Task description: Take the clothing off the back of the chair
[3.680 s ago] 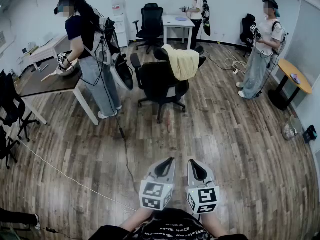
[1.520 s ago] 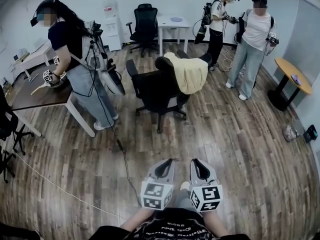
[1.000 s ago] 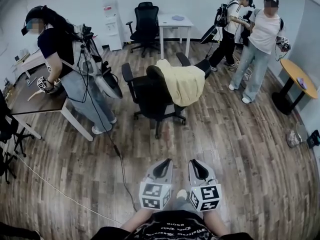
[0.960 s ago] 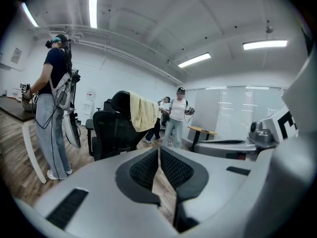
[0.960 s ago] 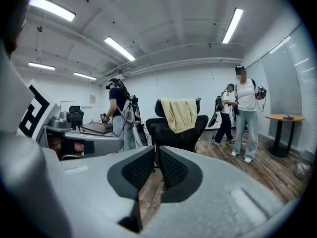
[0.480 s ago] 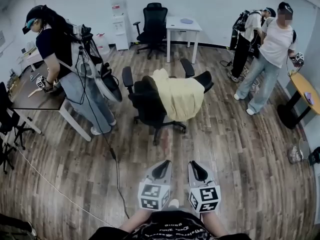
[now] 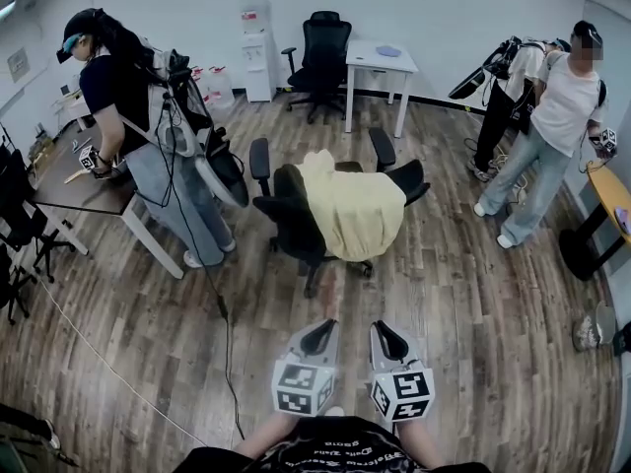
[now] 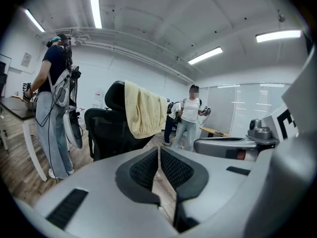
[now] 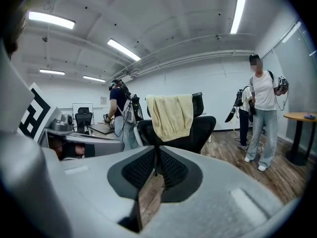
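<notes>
A wood floor [image 7: 444, 294] is stretching across an office room, with a black chair [image 7: 291, 215] standing mid-room. The yellow clothing [image 7: 353, 210] is hanging over the chair's back. The left tongs [image 7: 319, 327] and right tongs [image 7: 385, 329] are hovering side by side, well apart from the chair, each pressed together and pinching nothing. A person [image 7: 128, 106] is standing at a tabletop [image 7: 74, 187] on the left.

wood floor [image 7: 473, 313], white walls [image 7: 434, 8], white desk [image 7: 380, 62].
</notes>
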`<action>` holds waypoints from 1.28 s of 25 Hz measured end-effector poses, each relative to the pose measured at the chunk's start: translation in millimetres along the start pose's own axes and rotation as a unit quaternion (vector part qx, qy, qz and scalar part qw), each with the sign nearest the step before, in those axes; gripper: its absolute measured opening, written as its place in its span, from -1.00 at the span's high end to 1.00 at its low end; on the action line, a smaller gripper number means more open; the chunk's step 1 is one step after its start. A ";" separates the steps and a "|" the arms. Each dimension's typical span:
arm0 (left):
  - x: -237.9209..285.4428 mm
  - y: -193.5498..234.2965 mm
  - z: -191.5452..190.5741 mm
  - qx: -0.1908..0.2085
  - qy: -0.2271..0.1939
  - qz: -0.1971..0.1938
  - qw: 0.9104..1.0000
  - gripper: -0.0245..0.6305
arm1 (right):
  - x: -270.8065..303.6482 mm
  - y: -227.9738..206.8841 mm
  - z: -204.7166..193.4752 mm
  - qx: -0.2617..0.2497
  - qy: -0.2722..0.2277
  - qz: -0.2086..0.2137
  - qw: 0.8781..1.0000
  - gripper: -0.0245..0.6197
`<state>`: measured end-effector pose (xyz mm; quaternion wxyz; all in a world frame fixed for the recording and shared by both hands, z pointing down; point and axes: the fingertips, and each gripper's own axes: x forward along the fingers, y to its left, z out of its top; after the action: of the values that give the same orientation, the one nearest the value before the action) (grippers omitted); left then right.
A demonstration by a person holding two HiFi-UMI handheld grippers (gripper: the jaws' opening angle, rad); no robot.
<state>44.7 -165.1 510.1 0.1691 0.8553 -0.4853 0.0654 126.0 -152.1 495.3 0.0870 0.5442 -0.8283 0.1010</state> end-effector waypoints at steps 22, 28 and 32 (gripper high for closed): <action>28.4 17.9 10.8 -0.017 -0.002 0.040 0.999 0.86 | 19.0 -26.5 -6.4 0.024 0.015 0.017 0.999 0.81; 42.7 27.8 20.8 -0.019 -0.004 0.029 0.999 0.86 | 38.3 -33.4 6.3 0.021 0.007 0.013 1.000 0.81; 56.1 36.6 30.0 -0.022 -0.007 0.026 0.999 0.86 | 51.1 -43.0 13.5 0.018 0.008 0.005 1.000 0.81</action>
<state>41.2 -238.3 505.8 0.1826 0.8391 -0.5096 0.0535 145.0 -217.5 498.5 0.0831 0.5411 -0.8281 0.1205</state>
